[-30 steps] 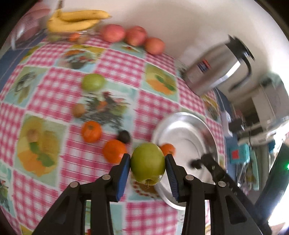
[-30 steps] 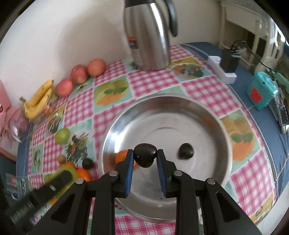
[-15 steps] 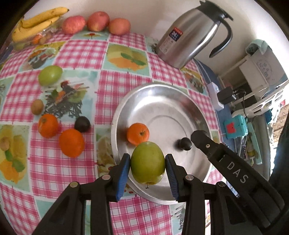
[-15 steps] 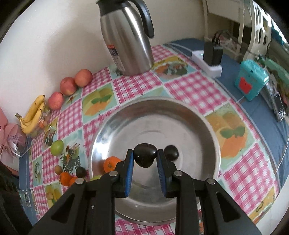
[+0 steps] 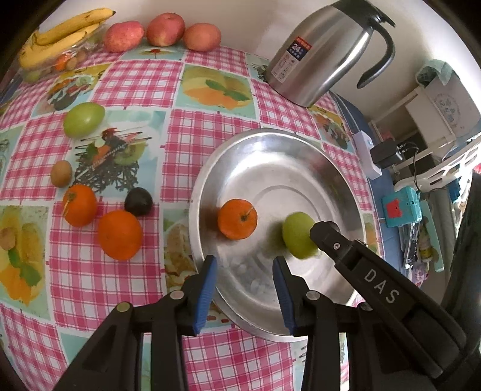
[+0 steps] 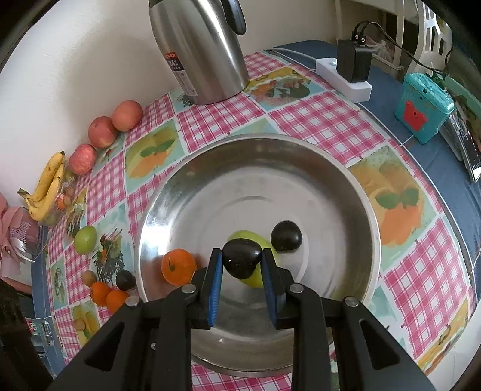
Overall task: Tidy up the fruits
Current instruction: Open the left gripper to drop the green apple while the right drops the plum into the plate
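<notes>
The green apple (image 5: 296, 234) lies in the big metal bowl (image 5: 270, 144), a bit blurry, at about four o'clock from the bowl's middle. An orange (image 5: 237, 219) sits in the bowl too, at about eight o'clock. From the right wrist view a dark plum (image 6: 286, 236) rests just beside the apple, at its two o'clock.

The left gripper (image 5: 244, 269) hangs over the near edge of the bowl. Its blue pads are apart and there is nothing between them — it is empty. The right gripper (image 6: 242, 261) is squeezed tight on another dark plum (image 6: 242, 261), held above the apple.

On the pink checked cloth (image 5: 135, 81), at nine o'clock from the bowl, lie two more oranges (image 5: 120, 234), a third dark plum (image 5: 138, 201), a small brown kiwi (image 5: 61, 173) and a second green apple (image 5: 84, 118). Far back by the wall — at about eleven o'clock — sit three red apples (image 5: 165, 28) and a bunch of bananas (image 5: 63, 33). A shiny steel jug (image 5: 324, 51) stands at one o'clock.
</notes>
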Tool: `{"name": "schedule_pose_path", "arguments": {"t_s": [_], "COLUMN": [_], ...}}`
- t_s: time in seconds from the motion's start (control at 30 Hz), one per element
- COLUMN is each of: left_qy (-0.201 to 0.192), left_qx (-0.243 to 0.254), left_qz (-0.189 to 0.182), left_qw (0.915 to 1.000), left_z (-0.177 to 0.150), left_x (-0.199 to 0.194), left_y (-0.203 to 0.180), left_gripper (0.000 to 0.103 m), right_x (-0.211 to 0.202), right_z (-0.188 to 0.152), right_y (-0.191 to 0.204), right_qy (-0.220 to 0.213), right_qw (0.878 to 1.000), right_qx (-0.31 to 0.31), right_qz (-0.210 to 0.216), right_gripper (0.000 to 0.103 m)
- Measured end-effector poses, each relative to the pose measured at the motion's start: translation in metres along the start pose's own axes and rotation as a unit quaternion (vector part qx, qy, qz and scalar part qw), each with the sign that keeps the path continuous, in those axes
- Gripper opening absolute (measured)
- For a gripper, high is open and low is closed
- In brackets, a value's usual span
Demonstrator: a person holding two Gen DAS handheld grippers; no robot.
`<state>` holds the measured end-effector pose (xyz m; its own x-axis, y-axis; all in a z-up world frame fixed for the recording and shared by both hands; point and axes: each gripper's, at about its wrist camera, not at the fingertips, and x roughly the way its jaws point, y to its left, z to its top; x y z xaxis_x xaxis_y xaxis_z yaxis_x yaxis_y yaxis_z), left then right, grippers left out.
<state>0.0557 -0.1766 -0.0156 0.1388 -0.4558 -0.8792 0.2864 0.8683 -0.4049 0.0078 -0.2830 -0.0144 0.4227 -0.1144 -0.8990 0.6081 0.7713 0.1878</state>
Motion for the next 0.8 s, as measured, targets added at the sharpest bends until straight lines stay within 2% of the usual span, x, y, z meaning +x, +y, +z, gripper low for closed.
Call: {"name": "schedule_pose_path", "arguments": {"t_s": [0.5,0.63,0.77,0.8], "left_qy": [-0.028,-0.033,-0.036,-0.036], "left_qx": [-0.064,-0.073,-0.074,-0.074], "left_qz": [0.048,0.067,0.073,0.077], "left_qw": [0.9964,0.9946,0.9939,0.9936], "left_z": [0.006,0.006,0.006,0.006], "left_x": [-0.022,-0.024,-0.025,-0.025], "left_y": [0.032,0.037,0.038,0.039], "left_gripper": [0.044,0.059,0.065,0.071], "right_x": [0.0,0.002,-0.001,-0.002], "right_z": [0.001,0.001,0.002,0.002], "right_y": [0.003,0.002,0.001,0.001], "right_qy": [0.002,0.006,-0.001,-0.003], "right_qw": [1.0,1.0,1.0,1.0], "right_qx": [-0.005,-0.001,0.002,0.003], "right_qz": [-0.001,-0.006,-0.017,-0.019], "right_gripper": [0.027,0.028,0.037,0.038]}}
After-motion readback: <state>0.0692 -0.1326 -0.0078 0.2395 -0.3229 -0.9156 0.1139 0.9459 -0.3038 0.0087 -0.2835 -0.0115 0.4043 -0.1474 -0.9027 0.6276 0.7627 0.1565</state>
